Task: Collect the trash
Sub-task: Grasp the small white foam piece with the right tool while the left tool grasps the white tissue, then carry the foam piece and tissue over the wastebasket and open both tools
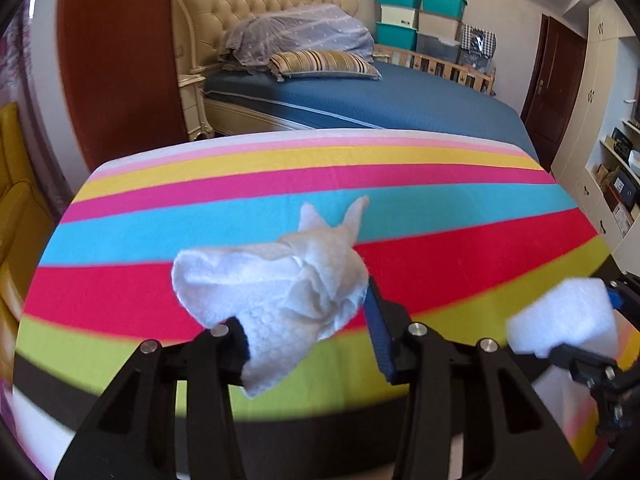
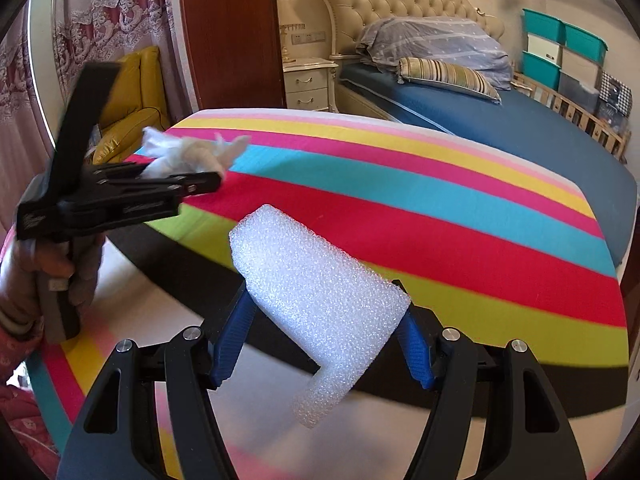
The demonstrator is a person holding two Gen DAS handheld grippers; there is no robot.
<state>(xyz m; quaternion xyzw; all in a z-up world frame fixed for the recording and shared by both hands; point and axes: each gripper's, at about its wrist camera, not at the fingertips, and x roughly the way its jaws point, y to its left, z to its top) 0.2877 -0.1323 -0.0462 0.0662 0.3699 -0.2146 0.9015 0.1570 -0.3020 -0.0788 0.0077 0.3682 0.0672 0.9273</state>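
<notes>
We take the striped bench (image 1: 280, 184), a surface covered in a cloth of pink, yellow, blue, red and green bands, as our landmark; above its near edge our left claw (image 1: 308, 328) pinches a crumpled white paper tissue (image 1: 272, 280), the wad pressed between the black finger and the blue ribbed pad (image 1: 380, 336) and lifted clear of the cloth; in the right wrist view we see that same claw side-on at the bench's left corner, a hand (image 2: 52, 268) gripping its handle; our right claw (image 2: 324, 340) pinches a bent white block of packing foam (image 2: 316, 308), both blue pads against its sides, over the bench's near dark band; beyond the bench's far edge we see a bed with a blue sheet (image 1: 400, 100) and a striped pillow (image 1: 324, 64).
</notes>
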